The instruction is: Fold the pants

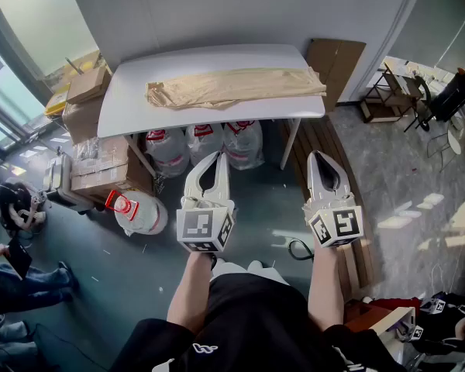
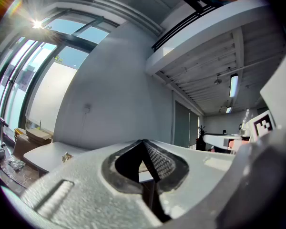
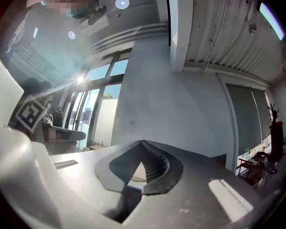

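The white desk [image 1: 132, 91] is carrying the tan pants [image 1: 232, 86], lying stretched lengthwise across it. The left gripper [image 1: 215, 156] and right gripper [image 1: 319, 157] are hovering well short of the desk, their fingers [image 1: 195, 178] closing together on nothing. The approach is likely calling for spreading both pairs wide, then pinching one end evenly.

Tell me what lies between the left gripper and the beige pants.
Head view: the white table's bare front strip and, beneath it, clear plastic bags with red labels separate the left gripper from the beige pants.
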Motion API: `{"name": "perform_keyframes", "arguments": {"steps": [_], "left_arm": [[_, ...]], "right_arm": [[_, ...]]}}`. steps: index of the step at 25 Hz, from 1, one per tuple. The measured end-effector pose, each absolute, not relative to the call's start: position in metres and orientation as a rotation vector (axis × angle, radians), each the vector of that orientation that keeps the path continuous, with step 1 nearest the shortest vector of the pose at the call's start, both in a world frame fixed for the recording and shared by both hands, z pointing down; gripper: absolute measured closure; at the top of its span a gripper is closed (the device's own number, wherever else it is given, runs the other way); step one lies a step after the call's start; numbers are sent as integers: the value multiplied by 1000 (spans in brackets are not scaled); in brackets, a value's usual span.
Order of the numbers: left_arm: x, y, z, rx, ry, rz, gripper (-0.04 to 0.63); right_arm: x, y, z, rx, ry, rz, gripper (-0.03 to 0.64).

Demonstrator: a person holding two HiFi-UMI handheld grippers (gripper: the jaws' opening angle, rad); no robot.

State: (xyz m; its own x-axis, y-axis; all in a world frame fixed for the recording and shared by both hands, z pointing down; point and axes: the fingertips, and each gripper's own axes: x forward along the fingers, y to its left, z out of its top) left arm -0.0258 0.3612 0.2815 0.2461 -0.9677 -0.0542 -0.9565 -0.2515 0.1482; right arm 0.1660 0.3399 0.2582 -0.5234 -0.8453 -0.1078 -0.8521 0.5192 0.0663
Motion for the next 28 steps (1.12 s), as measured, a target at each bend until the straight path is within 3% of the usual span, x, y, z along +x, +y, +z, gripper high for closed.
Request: {"name": "perform_keyframes", "arguments": {"steps": [16,28], "left_arm": [[-9,346,283,2413,-1842,-199,594],[46,338,295,2420,-1807,-179,594]], "right_arm": [[177,333,261,-1478,2664,143,611],[234,324,272,-1502,2627,114,611]]}}
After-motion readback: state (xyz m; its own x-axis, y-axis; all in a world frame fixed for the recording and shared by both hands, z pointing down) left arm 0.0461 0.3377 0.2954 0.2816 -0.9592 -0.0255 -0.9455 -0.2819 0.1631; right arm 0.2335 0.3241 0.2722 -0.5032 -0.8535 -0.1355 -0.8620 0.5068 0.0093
